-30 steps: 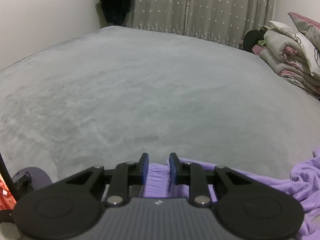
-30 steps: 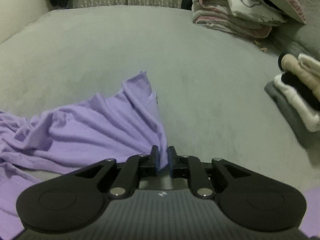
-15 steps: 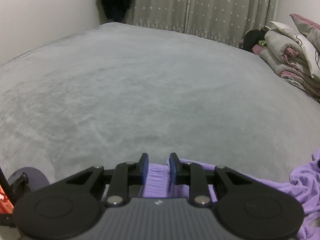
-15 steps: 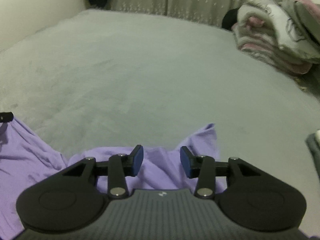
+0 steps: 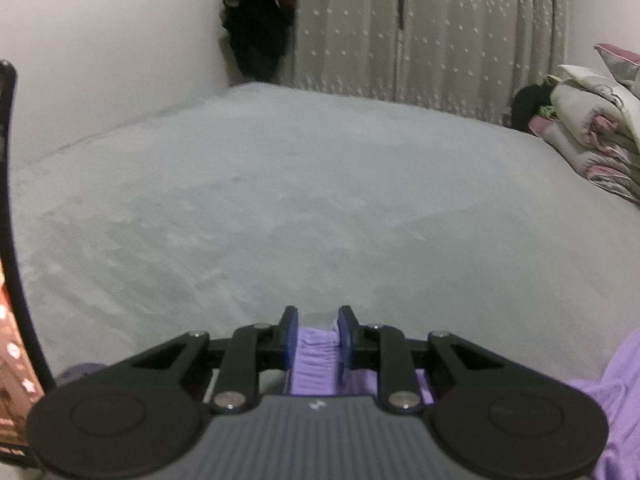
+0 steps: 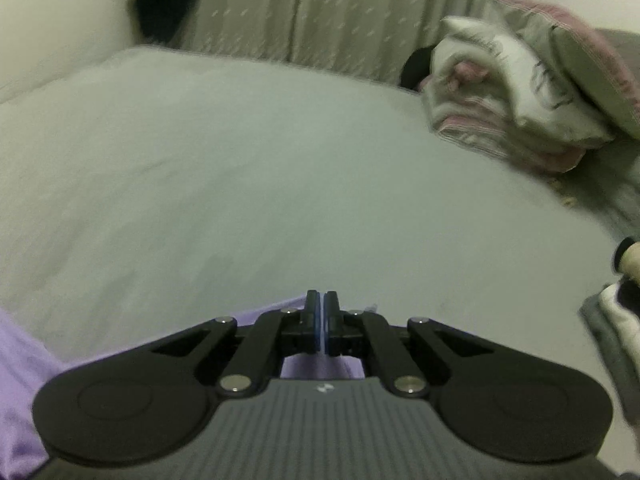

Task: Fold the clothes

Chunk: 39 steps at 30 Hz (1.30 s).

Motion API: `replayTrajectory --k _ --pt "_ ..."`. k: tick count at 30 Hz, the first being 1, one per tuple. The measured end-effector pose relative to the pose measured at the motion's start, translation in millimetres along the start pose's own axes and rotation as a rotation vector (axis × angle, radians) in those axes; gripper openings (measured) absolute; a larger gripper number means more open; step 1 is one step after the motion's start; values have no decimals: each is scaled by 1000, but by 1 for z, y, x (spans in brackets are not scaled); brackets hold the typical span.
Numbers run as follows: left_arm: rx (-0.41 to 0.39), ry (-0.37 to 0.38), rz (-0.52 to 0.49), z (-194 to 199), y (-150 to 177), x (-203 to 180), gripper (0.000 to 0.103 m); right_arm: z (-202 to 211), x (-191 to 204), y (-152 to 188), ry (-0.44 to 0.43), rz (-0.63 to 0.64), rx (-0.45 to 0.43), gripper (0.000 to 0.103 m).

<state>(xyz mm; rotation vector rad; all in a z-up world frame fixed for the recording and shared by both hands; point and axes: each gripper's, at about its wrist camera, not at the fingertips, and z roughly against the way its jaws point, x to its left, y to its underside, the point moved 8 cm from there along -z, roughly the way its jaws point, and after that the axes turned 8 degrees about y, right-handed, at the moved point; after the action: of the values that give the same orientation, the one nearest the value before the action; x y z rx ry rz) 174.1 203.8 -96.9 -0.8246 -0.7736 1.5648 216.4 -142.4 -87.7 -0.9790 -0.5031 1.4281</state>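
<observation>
Left gripper (image 5: pixel 317 322): jaws clamped on a bunched fold of the purple garment (image 5: pixel 316 364), which fills the gap between the blue pads at lower centre of the left wrist view; more of it lies at lower right. Right gripper (image 6: pixel 321 316): jaws fully closed, pads together. Whether cloth is pinched between them cannot be told. The purple garment (image 6: pixel 24 364) lies beneath and left of this gripper on the grey bed (image 6: pixel 240 160).

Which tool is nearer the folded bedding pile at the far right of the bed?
Right, as far as the views show. The bedding pile looms large ahead-right of the right tool. From the left tool, clamped on the purple garment, it sits smaller at the far right edge.
</observation>
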Motion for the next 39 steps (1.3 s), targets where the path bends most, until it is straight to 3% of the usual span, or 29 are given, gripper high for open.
replayTrajectory --k 9,16,29,33,35,37,39 --pt "-48 -58 59 -1 -5 14 21 -23 -9 -40 99 0 -88 1" --pt "-80 -97 22 -2 -6 9 21 -43 0 -53 136 26 -114 1" --pt "9 -125 3 -23 8 12 23 -99 26 -11 152 53 29 1" --pt "20 -127 -6 -24 9 11 26 -99 28 -9 163 67 31 2" --pt "22 -122 -7 -22 8 11 30 -97 27 -12 146 57 38 12" --pt "28 -118 -11 -20 7 11 51 -92 22 -16 136 29 49 15" --pt "34 -108 -16 -17 7 9 56 -85 17 -18 121 0 59 21"
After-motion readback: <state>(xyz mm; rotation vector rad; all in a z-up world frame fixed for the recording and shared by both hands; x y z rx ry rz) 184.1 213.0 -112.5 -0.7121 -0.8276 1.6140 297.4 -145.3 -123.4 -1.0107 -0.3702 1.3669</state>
